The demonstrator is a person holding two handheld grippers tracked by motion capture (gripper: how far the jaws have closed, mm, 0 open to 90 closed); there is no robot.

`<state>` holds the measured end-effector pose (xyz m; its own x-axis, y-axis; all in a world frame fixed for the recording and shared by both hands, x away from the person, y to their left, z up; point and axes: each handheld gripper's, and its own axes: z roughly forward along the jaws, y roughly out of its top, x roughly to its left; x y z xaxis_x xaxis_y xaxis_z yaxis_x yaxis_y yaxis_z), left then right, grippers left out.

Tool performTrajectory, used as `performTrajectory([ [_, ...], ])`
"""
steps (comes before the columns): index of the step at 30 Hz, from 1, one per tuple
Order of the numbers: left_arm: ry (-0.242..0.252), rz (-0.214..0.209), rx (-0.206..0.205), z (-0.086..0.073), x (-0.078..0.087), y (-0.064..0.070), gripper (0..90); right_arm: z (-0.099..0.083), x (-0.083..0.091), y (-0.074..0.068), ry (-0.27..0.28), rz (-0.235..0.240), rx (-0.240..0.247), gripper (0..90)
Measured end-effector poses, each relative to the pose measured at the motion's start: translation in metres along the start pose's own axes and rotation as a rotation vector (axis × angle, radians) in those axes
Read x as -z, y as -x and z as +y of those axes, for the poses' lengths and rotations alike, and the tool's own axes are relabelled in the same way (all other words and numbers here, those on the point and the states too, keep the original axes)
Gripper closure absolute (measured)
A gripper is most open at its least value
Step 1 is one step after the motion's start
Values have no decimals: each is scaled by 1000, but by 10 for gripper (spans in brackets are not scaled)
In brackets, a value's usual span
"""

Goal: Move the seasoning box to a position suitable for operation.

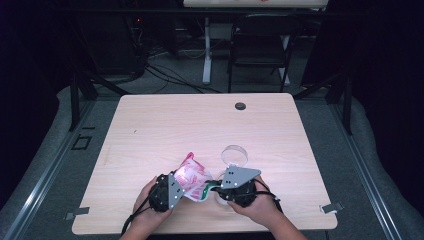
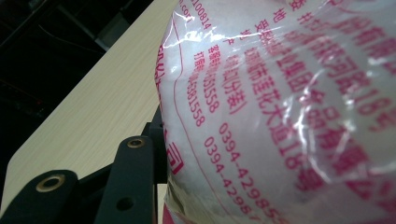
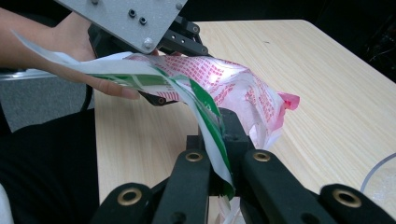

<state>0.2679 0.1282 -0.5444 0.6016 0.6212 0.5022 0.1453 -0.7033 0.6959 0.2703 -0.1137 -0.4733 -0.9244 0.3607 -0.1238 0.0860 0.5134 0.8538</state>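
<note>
A clear plastic bag [image 1: 192,175] with red printing and a green-and-white edge hangs just above the table's front edge, stretched between both grippers. My left gripper [image 1: 186,186] holds its left side, and the printed film [image 2: 280,116] presses against one black finger [image 2: 133,177] while hiding the other. My right gripper [image 3: 224,154] is shut on the bag's green-and-white edge [image 3: 212,126]. In the right gripper view the left gripper [image 3: 159,93] and the hand holding it sit at the bag's far end.
A clear round dish [image 1: 235,155] lies on the light wooden table [image 1: 200,125] just behind the right gripper, its rim [image 3: 380,175] showing at the right edge. A black grommet [image 1: 240,106] sits near the far edge. A folding chair [image 1: 260,45] stands beyond the table.
</note>
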Motion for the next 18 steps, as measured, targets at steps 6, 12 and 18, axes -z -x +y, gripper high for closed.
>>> performTrajectory([
  [6, -4, -7, -1, 1, 0, -1, 597, -1, 1, 3, 7, -1, -20, 900],
  [12, -3, -6, -11, 4, 1, -1, 598, -1, 3, 5, 8, -8, -25, 900],
  [18, 0, -2, -20, 6, 1, -1, 599, -1, 5, 6, 7, -13, -28, 900],
])
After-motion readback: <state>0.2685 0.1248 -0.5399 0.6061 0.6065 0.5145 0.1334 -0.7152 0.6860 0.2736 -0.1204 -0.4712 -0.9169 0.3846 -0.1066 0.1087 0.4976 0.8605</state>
